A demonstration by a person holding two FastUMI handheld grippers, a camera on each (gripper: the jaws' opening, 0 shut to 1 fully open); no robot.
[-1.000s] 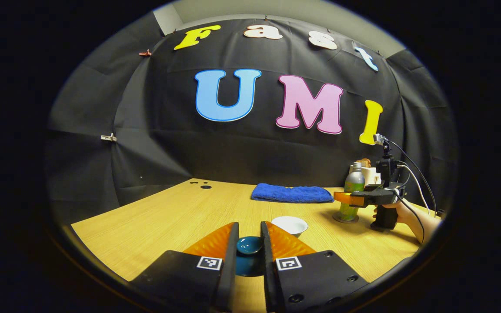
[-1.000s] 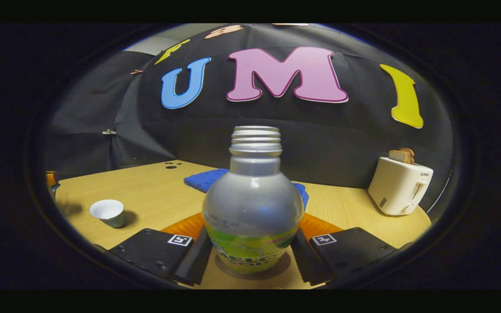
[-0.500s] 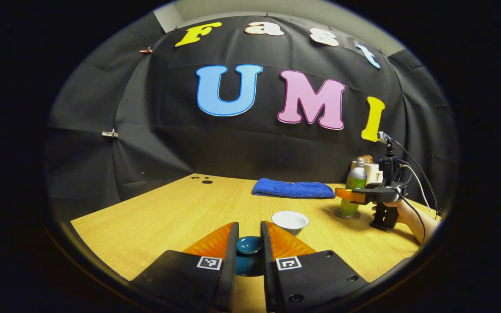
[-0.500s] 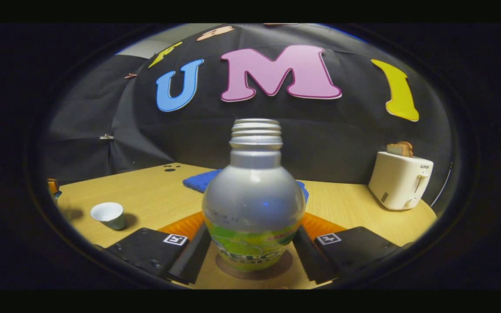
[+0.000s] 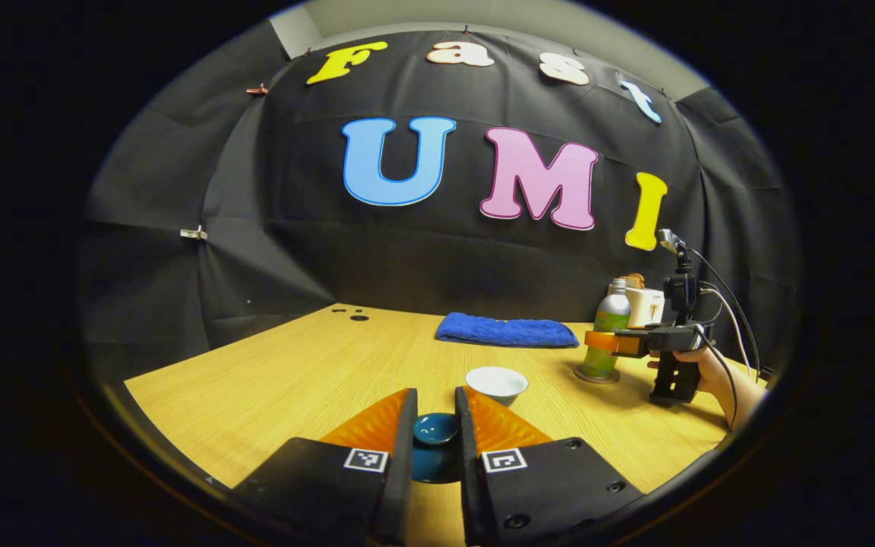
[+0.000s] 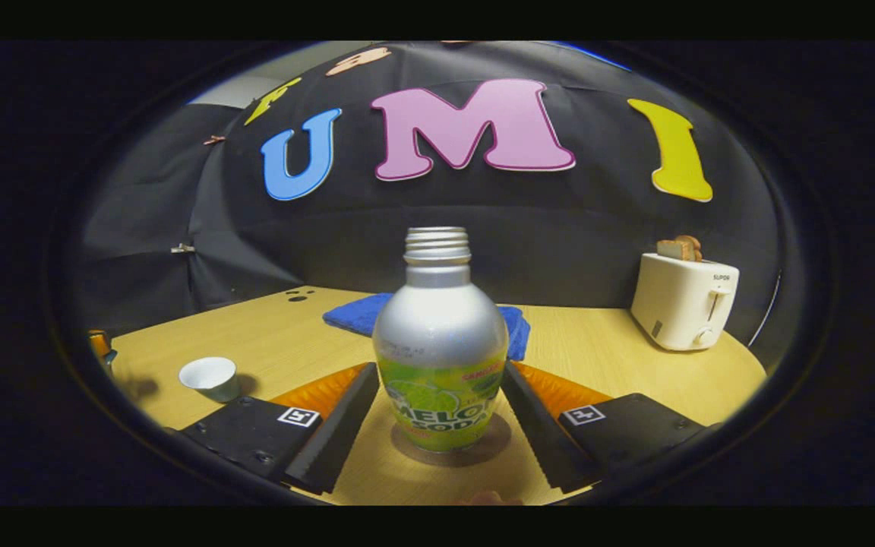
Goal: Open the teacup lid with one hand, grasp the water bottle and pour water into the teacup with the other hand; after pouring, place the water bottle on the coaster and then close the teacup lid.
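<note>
A wooden table (image 5: pixel 308 365) is seen in both views, backed by the booth's black cloth. A blue towel (image 5: pixel 506 332) is laid flat near the table's far edge, and a white toaster (image 6: pixel 682 301) with toast in its slots is stood at the far right in the right gripper view. The water bottle (image 6: pixel 440 346), uncapped and upright, is set on a round coaster (image 6: pixel 483 453). It is flanked by the right gripper (image 6: pixel 437 403), whose jaws are spread apart, with gaps visible between the fingers and the bottle on both sides. In the left gripper view the same gripper is seen farther off, held by a hand (image 5: pixel 707 365) just beside the bottle. The teacup (image 5: pixel 496 384), white inside and lidless, is stood on the table between the two grippers. The dark teal teacup lid (image 5: pixel 435 429) is clamped between the fingers of the left gripper (image 5: pixel 435 414), held off to the cup's near left side, apart from it.
</note>
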